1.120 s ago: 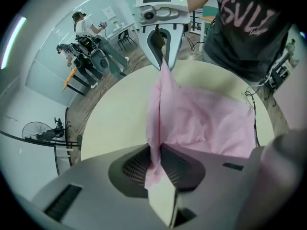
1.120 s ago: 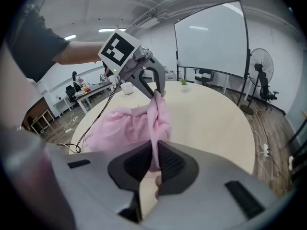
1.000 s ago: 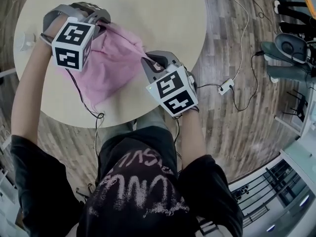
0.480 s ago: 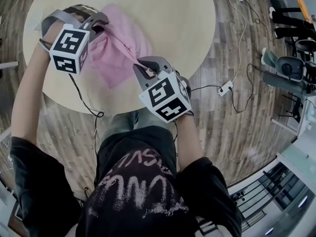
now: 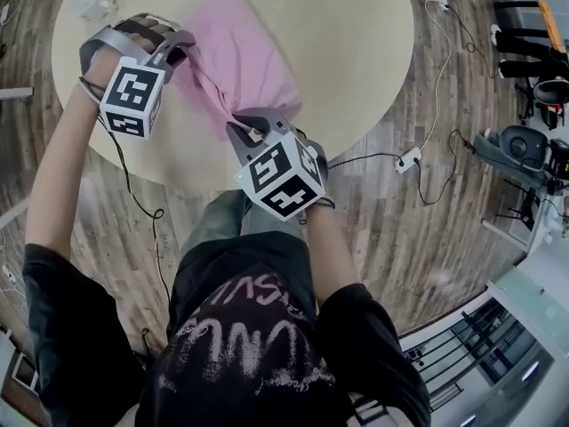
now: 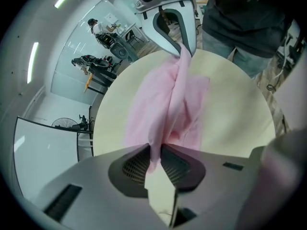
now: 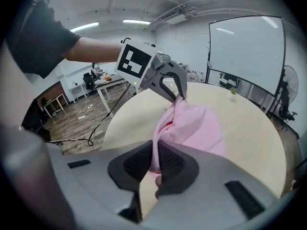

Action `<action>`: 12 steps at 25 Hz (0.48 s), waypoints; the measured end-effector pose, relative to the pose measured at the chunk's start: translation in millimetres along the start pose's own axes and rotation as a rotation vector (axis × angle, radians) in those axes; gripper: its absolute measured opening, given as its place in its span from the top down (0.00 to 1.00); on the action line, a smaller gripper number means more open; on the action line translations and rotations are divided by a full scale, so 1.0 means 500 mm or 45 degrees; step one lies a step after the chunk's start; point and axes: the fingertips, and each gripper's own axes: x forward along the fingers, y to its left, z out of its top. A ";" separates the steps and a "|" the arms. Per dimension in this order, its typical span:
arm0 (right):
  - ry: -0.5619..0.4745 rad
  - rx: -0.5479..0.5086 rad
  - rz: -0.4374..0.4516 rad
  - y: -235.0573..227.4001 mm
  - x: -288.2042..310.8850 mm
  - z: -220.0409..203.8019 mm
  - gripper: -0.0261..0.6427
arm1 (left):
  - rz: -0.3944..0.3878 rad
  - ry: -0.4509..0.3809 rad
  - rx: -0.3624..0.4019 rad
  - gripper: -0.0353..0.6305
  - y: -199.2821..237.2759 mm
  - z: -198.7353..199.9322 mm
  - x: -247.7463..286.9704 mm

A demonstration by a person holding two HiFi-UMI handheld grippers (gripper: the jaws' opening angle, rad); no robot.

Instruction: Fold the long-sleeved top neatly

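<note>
Left gripper (image 5: 184, 58) and right gripper (image 5: 238, 124) each clamp the top (image 5: 244, 56) near the table (image 5: 356, 34) edge; open tabletop stretches beyond.

Both hand-held grippers have drawn back toward the person. The right gripper (image 5: 242, 128), which a second ago stood in over the round pale wooden table (image 5: 356, 25), is now at its near edge — its marker cube hangs out past the rim, over the floor. The left gripper (image 5: 182, 53) has come closer to the table's left near rim. The pink long-sleeved fabric top (image 5: 253, 56) has followed them. Earlier its loose bulk sagged from the line between the two grippers toward the near edge — now that bulk trails behind them, lying toward the table's middle.
</note>
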 end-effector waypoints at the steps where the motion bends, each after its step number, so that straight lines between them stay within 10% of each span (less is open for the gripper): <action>1: 0.005 -0.002 0.014 0.007 0.011 0.001 0.92 | 0.006 0.007 -0.014 0.83 -0.008 -0.008 0.005; 12: 0.106 -0.053 0.093 0.049 0.090 -0.025 0.92 | -0.063 0.031 -0.152 0.80 -0.083 -0.061 0.038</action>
